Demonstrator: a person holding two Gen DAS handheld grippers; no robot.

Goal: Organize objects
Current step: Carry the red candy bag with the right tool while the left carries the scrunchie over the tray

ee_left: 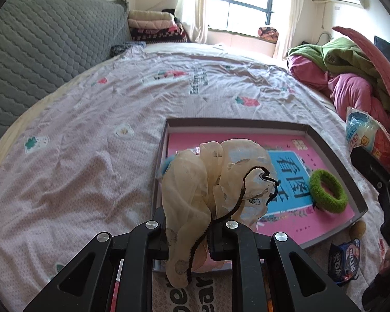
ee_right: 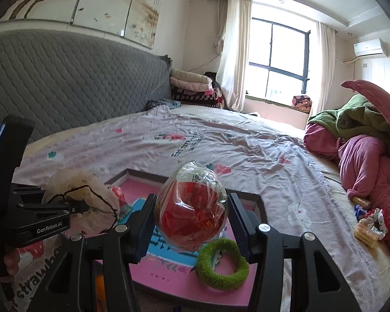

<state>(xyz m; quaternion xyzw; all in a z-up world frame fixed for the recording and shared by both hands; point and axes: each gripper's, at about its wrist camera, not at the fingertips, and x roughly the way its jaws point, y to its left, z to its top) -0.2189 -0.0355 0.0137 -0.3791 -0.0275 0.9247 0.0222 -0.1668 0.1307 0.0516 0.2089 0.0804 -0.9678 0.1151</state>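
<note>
One shallow grey tray [ee_left: 335,156] lies on the bed with one pink picture book [ee_left: 293,208] inside it and one green fuzzy hair tie [ee_left: 328,192] on the book. There are two grippers, the left gripper [ee_left: 195,231] holding one cream sheer scrunchie [ee_left: 210,182] and the right gripper [ee_right: 192,223] holding one clear-wrapped red snack bag [ee_right: 192,208]. One dark blue snack packet [ee_left: 347,262] lies near the tray, one stack of folded blankets [ee_right: 192,85] sits by the headboard, and one window [ee_right: 280,62] and one air conditioner [ee_right: 369,48] are on the far walls.
</note>
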